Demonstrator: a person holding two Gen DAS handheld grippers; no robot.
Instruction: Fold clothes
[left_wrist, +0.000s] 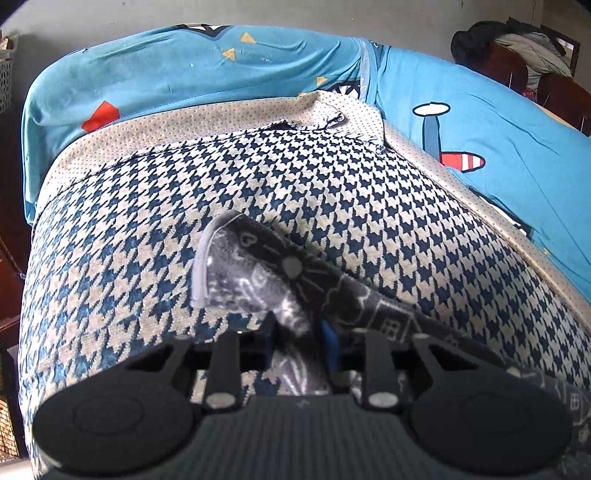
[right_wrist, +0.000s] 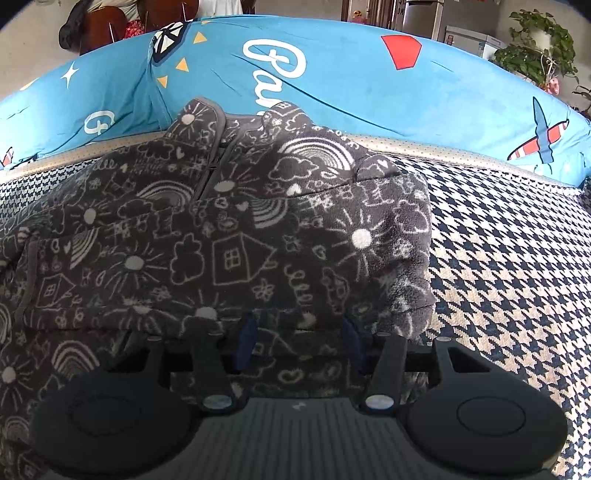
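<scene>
My left gripper (left_wrist: 314, 332) pinched tight on sleeve end of dark doodle-print fleece garment (left_wrist: 280, 280); pale cuff edge (left_wrist: 201, 266) sticks up beyond tips. Sleeve trails off to right over houndstooth blanket (left_wrist: 147, 221). My right gripper (right_wrist: 299, 343) partly spread, blue pads either side of garment's near edge; cannot tell if they press cloth. Garment (right_wrist: 229, 236) lies bunched on blanket, collar (right_wrist: 207, 122) toward blue cartoon-print bedding (right_wrist: 332, 85). Potted plant (right_wrist: 535, 48) far right behind.
</scene>
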